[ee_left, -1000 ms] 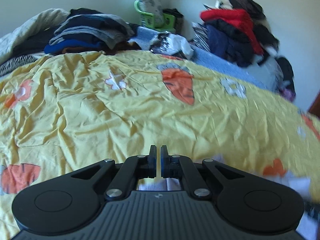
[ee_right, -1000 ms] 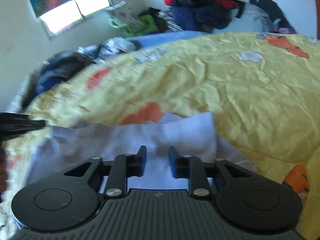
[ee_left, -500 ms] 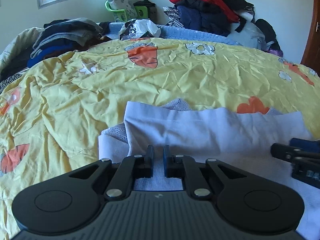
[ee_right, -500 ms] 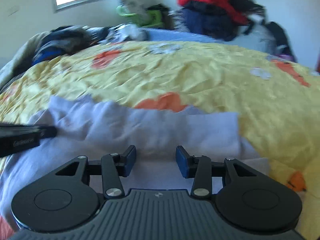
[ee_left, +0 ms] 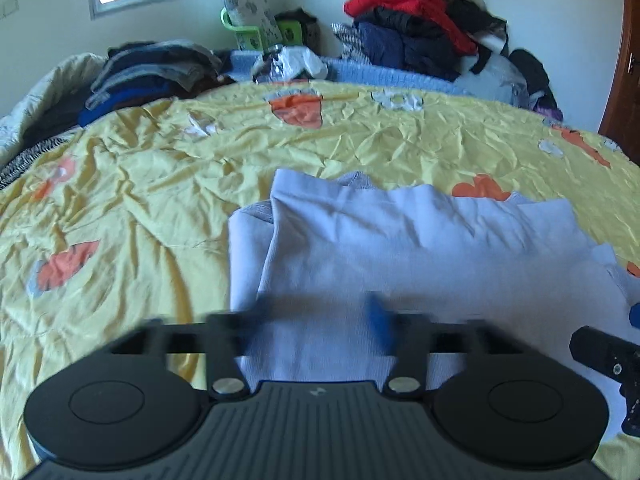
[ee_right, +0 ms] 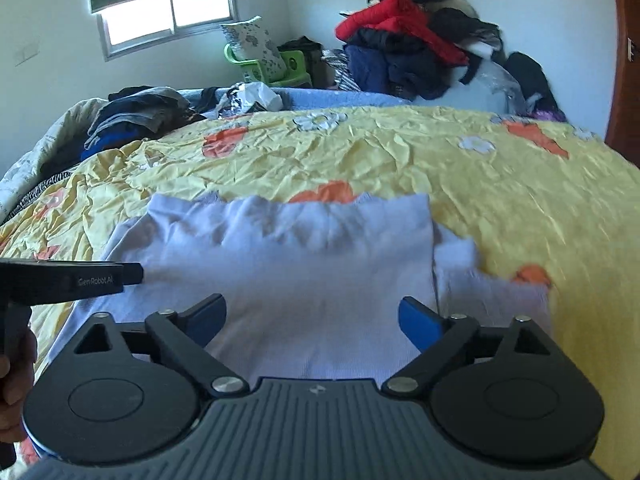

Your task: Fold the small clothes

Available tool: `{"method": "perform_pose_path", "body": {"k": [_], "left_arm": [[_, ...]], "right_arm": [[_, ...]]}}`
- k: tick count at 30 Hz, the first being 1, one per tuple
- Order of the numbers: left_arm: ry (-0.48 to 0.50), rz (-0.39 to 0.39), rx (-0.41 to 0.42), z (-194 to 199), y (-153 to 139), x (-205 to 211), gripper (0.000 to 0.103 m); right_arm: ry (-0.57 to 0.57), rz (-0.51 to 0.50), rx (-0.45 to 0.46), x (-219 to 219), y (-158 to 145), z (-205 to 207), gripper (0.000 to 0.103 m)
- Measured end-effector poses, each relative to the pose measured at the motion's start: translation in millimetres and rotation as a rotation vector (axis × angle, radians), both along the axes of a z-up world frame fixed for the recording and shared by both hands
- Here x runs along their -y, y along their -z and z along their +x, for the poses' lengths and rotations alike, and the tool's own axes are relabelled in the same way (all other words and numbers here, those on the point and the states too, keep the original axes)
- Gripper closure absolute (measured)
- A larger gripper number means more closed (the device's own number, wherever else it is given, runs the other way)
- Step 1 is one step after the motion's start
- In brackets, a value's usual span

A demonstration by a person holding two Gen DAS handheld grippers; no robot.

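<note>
Just ahead of both tongs, a pale lilac garment (ee_left: 420,248) lies folded on the yellow bedspread (ee_left: 140,200), its doubled upper layer ending in a wavy far edge while a lower layer sticks out to either side. From the left wrist view, the left tongs (ee_left: 320,316) hover over the near part of the cloth with fingers spread wide; they are blurred, but nothing sits between them. At the right edge of that view the black tip of the right tongs (ee_left: 600,354) reaches in beside the garment.

From the right wrist view, the right tongs (ee_right: 312,316) are likewise spread wide and empty, their blue pads (ee_right: 420,322) poised above the near half of the lilac garment (ee_right: 304,260). Left of them the left tongs (ee_right: 80,280) show as a black bar over the cloth's left edge, with part of the person's hand (ee_right: 16,380) below.

Beyond the garment the bedspread (ee_right: 500,184) runs on, wrinkled, printed with orange and white flowers. Farther off are a stack of dark folded clothes (ee_right: 136,116) to the left, a green chair (ee_right: 296,64) under the window (ee_right: 168,20), and a heap of red and navy clothing (ee_right: 404,44) against the wall.
</note>
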State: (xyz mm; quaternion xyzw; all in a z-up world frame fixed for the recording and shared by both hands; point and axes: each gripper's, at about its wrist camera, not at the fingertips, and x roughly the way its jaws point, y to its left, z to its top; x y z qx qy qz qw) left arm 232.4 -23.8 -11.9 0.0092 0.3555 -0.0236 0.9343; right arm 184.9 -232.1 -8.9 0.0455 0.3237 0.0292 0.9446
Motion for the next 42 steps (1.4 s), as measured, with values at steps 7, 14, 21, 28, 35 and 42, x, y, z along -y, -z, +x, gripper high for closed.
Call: {"method": "perform_pose_path", "body": {"k": [7, 14, 21, 28, 35, 42], "left_arm": [[-0.002, 0.033, 0.066, -43.1, -9.4, -1.5, 0.018], [-0.007, -0.006, 0.056, -72.4, -10.8, -7.1, 0.018], [-0.012, -0.006, 0.038, -93.0, -4.9, -10.9, 0.018], [-0.020, -0.003, 0.025, -106.1, 0.3, -16.6, 0.018], [-0.030, -0.007, 0.011, -117.6, 5.8, -22.2, 0.018], [-0.037, -0.010, -0.008, -128.3, 15.2, -26.6, 0.018]], "right_arm": [[0.033, -0.001, -0.011, -6.7, 3.6, -34.6, 0.004], [0.050, 0.036, -0.007, -7.9, 1.8, -65.9, 0.001], [0.083, 0.068, -0.056, -4.2, 12.2, -82.9, 0.001], [0.105, 0.043, -0.070, -3.2, 20.8, -94.5, 0.001], [0.106, 0.032, -0.096, -4.7, 30.5, -102.2, 0.001], [0.099, 0.022, -0.102, -9.8, 35.5, -110.1, 0.001]]}}
